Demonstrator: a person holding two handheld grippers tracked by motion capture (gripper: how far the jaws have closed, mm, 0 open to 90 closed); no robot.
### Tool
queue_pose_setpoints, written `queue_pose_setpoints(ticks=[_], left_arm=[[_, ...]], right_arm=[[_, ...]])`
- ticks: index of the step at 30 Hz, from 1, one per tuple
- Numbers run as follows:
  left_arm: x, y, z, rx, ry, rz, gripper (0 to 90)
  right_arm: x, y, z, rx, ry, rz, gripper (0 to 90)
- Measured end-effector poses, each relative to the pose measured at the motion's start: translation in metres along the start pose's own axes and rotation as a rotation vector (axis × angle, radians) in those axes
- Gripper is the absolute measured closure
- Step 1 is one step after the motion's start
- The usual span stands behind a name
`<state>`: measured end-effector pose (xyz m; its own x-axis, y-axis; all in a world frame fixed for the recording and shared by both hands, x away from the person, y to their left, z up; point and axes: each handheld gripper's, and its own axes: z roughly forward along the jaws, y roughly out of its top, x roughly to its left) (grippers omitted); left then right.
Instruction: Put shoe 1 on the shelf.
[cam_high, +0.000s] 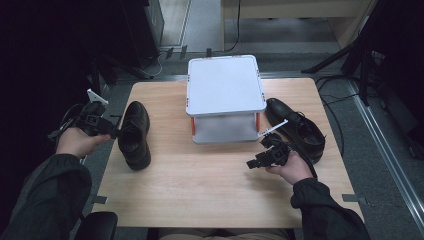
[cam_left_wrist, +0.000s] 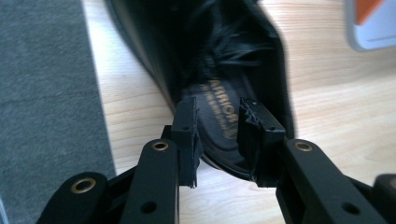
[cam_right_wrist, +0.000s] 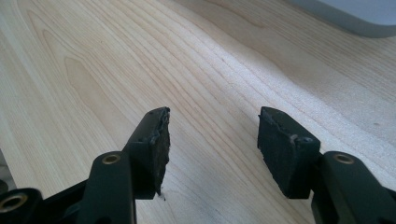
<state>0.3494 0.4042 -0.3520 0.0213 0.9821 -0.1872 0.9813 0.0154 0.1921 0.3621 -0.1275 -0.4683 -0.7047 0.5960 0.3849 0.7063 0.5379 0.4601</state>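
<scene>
A black leather shoe lies at the table's left, toe pointing away. My left gripper is at its left side by the opening. In the left gripper view it stands open, and between its jaws I see the shoe's rim and printed insole; I cannot tell whether the jaws touch it. A second black shoe lies at the right, beside the rack. My right gripper hovers open over bare wood in front of that shoe, and in its own view it holds nothing.
A white two-level rack with orange posts stands at the back centre of the wooden table. Grey floor shows past the table's left edge. Cables and dark stands lie on the floor at the right.
</scene>
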Motion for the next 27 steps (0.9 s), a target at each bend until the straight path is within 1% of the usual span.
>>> queue_pose_setpoints(ticks=[2, 3, 8, 9, 10, 15, 18, 20, 22, 23, 25, 26, 27], left_arm=[[0.006, -0.001, 0.008, 0.003, 0.011, -0.024, 67.6], [0.006, -0.001, 0.008, 0.003, 0.011, -0.024, 67.5], [0.012, 0.000, 0.025, 0.019, 0.003, -0.050, 67.3], [0.012, 0.001, 0.029, 0.021, 0.008, -0.058, 67.3], [0.013, 0.001, 0.032, 0.026, 0.014, -0.056, 67.3], [0.019, 0.005, 0.049, 0.032, 0.029, -0.095, 68.3], [0.021, 0.007, 0.058, 0.038, 0.024, -0.113, 69.9], [0.021, 0.008, 0.061, 0.047, 0.040, -0.111, 71.1], [0.021, 0.010, 0.063, 0.063, 0.047, -0.134, 72.6], [0.021, 0.011, 0.064, 0.065, 0.045, -0.152, 73.7], [0.021, 0.012, 0.064, 0.071, 0.046, -0.161, 75.6], [0.021, 0.012, 0.064, 0.079, 0.047, -0.159, 77.1], [0.022, 0.014, 0.063, 0.085, 0.039, -0.168, 78.0]], right_arm=[[0.000, 0.000, 0.000, 0.001, 0.000, 0.002, 44.8], [0.000, 0.000, 0.000, 0.001, 0.000, 0.002, 44.8], [0.000, 0.000, 0.000, 0.006, -0.001, 0.001, 44.8], [0.000, 0.000, 0.000, 0.007, -0.001, 0.001, 44.8], [0.000, 0.000, 0.001, 0.007, -0.001, 0.000, 44.8], [0.000, 0.000, 0.001, 0.009, -0.002, -0.002, 44.8], [0.001, 0.000, 0.002, 0.013, -0.002, 0.001, 44.8], [0.001, 0.000, 0.002, 0.014, -0.002, -0.001, 44.8], [0.001, 0.000, 0.002, 0.014, -0.001, -0.003, 44.8], [0.001, 0.000, 0.002, 0.015, -0.002, -0.004, 44.8], [0.001, 0.000, 0.002, 0.014, -0.001, -0.003, 44.8], [0.001, 0.000, 0.002, 0.012, 0.000, -0.006, 44.8], [0.001, 0.001, 0.002, 0.012, 0.001, -0.005, 44.8]])
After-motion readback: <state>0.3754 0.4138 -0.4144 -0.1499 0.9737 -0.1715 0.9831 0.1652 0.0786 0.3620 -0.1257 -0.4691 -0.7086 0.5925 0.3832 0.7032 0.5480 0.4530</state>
